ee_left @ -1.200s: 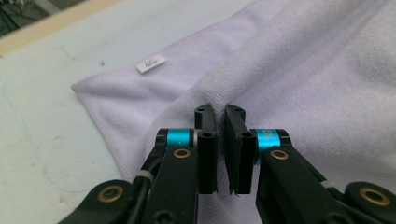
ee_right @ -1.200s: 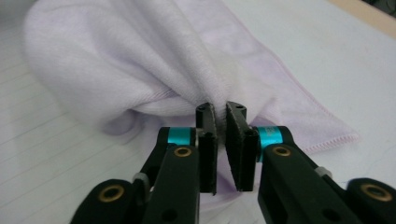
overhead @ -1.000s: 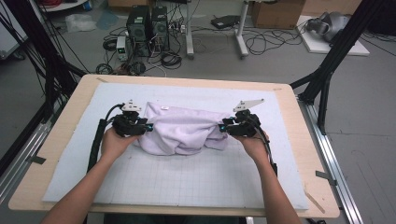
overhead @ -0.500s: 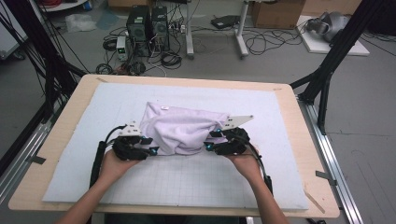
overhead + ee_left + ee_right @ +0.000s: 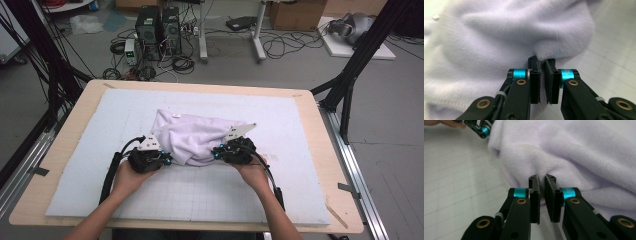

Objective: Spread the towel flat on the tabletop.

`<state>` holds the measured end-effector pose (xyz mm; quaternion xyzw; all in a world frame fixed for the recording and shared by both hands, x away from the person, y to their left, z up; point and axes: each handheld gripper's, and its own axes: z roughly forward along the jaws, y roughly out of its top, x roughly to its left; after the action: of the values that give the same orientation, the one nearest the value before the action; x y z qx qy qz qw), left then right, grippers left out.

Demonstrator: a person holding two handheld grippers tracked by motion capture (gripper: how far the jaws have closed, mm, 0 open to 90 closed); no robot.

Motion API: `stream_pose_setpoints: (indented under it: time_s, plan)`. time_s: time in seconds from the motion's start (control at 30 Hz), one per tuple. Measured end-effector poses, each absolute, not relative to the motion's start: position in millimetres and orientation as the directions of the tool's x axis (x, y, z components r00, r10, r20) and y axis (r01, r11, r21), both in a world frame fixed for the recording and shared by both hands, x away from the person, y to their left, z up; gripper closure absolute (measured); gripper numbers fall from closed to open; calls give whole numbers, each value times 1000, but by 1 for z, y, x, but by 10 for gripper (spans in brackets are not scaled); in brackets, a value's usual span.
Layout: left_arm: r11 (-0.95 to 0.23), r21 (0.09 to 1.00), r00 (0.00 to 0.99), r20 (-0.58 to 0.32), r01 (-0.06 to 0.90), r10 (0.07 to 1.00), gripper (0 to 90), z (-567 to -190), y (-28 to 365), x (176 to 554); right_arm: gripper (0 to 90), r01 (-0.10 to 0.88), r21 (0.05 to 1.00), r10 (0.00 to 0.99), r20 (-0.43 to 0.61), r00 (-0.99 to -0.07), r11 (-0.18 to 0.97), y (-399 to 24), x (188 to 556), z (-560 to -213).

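Lavender cloth [image 5: 192, 137] is lying bunched in a heap near the middle of the white gridded mat [image 5: 300, 130] covering the bench [image 5: 75, 115]. At the heap's near edge, the left hand-held gripper [image 5: 167, 159] is pinching the cloth's left corner, and the right hand-held gripper [image 5: 216, 152] is pinching its right corner. Both pairs of jaws have just been closing. In the left gripper view, the left hand-held gripper [image 5: 542, 65] is standing nearly shut with a fold of the cloth [image 5: 499, 37] nipped between its tips. In the right gripper view, the right hand-held gripper [image 5: 541, 182] is likewise pressing its pads together on the hem of the cloth [image 5: 574, 152], with only a thin gap left between them. The person's hands are resting low on the mat, just behind each tool.
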<state>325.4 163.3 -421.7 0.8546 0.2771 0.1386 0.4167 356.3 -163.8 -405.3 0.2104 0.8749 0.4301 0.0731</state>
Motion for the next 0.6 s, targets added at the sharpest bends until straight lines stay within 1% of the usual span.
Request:
stream_pose_setpoints:
  time_s: [0.1,0.23,0.37,0.5,0.57,0.6]
  plan:
    - [-499,792,814,6,350,581,838,-411,174,318,852,273,805,424,28,-905,528,-174,346,-389]
    - [-487,809,825,6,328,565,838,-390,188,306,857,243,834,401,28,-916,496,-186,327,-371]
    - [-498,814,849,12,298,528,839,-369,194,294,858,215,833,360,20,-933,510,-185,306,-356]
    - [-532,784,846,16,320,532,832,-369,190,307,855,207,805,354,-4,-935,556,-181,306,-354]
    - [-536,770,835,8,345,550,829,-379,184,320,854,241,796,375,18,-927,555,-178,317,-364]
    - [-538,762,830,1,361,558,825,-385,180,327,853,250,781,385,14,-923,572,-176,323,-370]
